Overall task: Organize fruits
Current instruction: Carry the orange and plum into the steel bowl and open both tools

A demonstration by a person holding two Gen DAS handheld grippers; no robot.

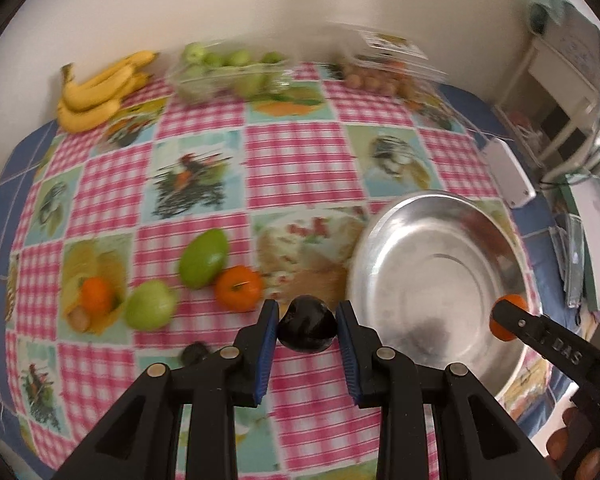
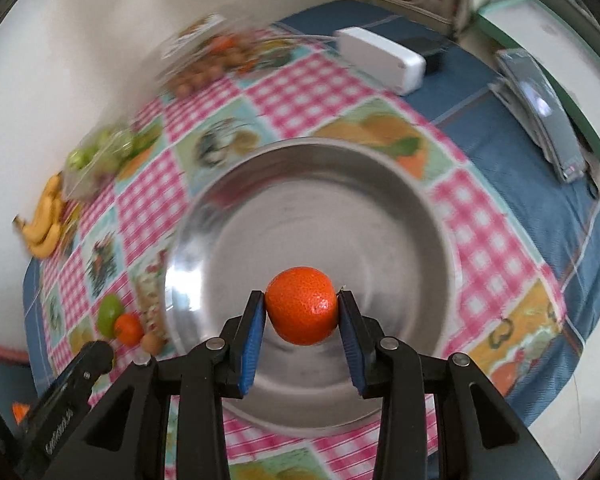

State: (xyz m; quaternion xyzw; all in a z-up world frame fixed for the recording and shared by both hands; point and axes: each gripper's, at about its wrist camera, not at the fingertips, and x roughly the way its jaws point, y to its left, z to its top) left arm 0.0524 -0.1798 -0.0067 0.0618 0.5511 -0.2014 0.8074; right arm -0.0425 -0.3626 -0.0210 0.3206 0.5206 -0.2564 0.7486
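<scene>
I see the big silver bowl (image 2: 380, 208) on the checked cloth (image 1: 292, 152). My right gripper (image 2: 301, 312) has its jaws squeezing an orange (image 2: 302, 306) over the bowl. My left gripper (image 1: 307, 330) has its jaws squeezing a dark plum (image 1: 307, 328) just beside the bowl.

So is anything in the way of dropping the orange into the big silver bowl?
Nothing visible is. The right claw holds the orange right over the silver bowl, which looks empty.

Left hand-held gripper (image 1: 307, 326) and right hand-held gripper (image 2: 302, 312) point steeply down, apparently clamped.
</scene>
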